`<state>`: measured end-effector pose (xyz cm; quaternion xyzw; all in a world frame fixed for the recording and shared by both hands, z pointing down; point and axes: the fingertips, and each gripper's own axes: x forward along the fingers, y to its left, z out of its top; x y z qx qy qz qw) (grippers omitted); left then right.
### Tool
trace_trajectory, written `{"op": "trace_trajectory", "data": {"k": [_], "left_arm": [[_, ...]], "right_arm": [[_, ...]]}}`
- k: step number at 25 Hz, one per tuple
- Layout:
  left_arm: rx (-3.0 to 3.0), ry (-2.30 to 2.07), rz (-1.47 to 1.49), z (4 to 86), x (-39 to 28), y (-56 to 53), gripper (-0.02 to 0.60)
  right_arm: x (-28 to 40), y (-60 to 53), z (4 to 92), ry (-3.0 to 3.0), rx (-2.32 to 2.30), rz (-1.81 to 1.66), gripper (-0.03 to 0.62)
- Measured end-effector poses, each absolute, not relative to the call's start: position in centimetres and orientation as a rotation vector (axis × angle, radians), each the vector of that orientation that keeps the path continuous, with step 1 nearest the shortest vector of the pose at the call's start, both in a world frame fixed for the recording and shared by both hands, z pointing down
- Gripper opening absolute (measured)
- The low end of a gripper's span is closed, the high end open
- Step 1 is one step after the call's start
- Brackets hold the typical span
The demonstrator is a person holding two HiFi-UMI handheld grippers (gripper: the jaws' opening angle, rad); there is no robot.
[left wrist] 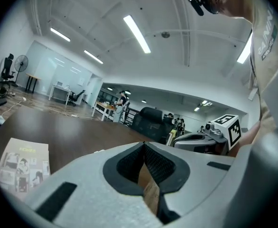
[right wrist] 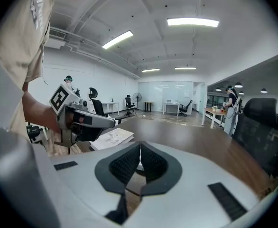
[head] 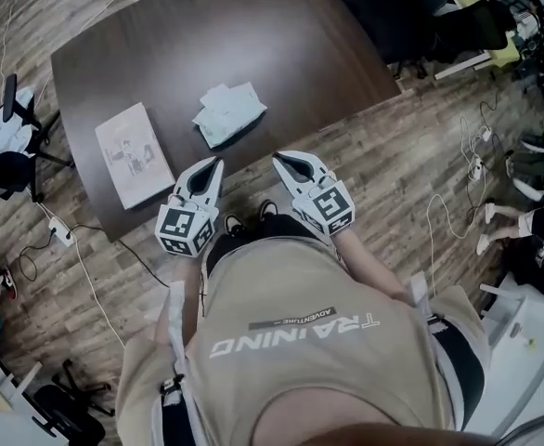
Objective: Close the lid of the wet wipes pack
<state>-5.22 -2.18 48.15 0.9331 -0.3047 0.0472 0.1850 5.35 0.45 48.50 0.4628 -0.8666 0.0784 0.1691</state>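
Note:
The wet wipes pack [head: 227,112] lies pale and crumpled near the middle of the dark brown table [head: 281,35]; whether its lid is up cannot be made out. Both grippers are held side by side just off the table's near edge, short of the pack, pointing toward it. My left gripper [head: 218,162] has its jaws together with nothing in them, seen close up as left gripper [left wrist: 143,144]. My right gripper [head: 277,159] is likewise shut and empty, seen close up as right gripper [right wrist: 140,144]. Neither gripper view shows the pack clearly.
A booklet [head: 133,153] lies on the table's near left corner, also seen as the booklet [left wrist: 23,167] and the booklet [right wrist: 111,137]. Black office chairs [head: 397,3] stand at the far right. Cables and a power strip [head: 61,233] lie on the wooden floor.

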Motion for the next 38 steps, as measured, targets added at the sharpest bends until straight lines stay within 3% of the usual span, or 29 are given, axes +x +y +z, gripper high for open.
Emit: {"op": "trace_trajectory", "data": {"k": [13, 38], "left_arm": [[2.523, -0.939, 0.136, 49.1, -6.6, -5.7, 0.005], [2.256, -1.273, 0.196, 51.3, -2.5, -22.7, 0.005]], "right_arm": [[2.7, -6.7, 49.4, -2.555, 1.173, 0.232, 0.015], [6.1, -27.0, 58.4, -2.644, 0.637, 0.461, 0.015]]}}
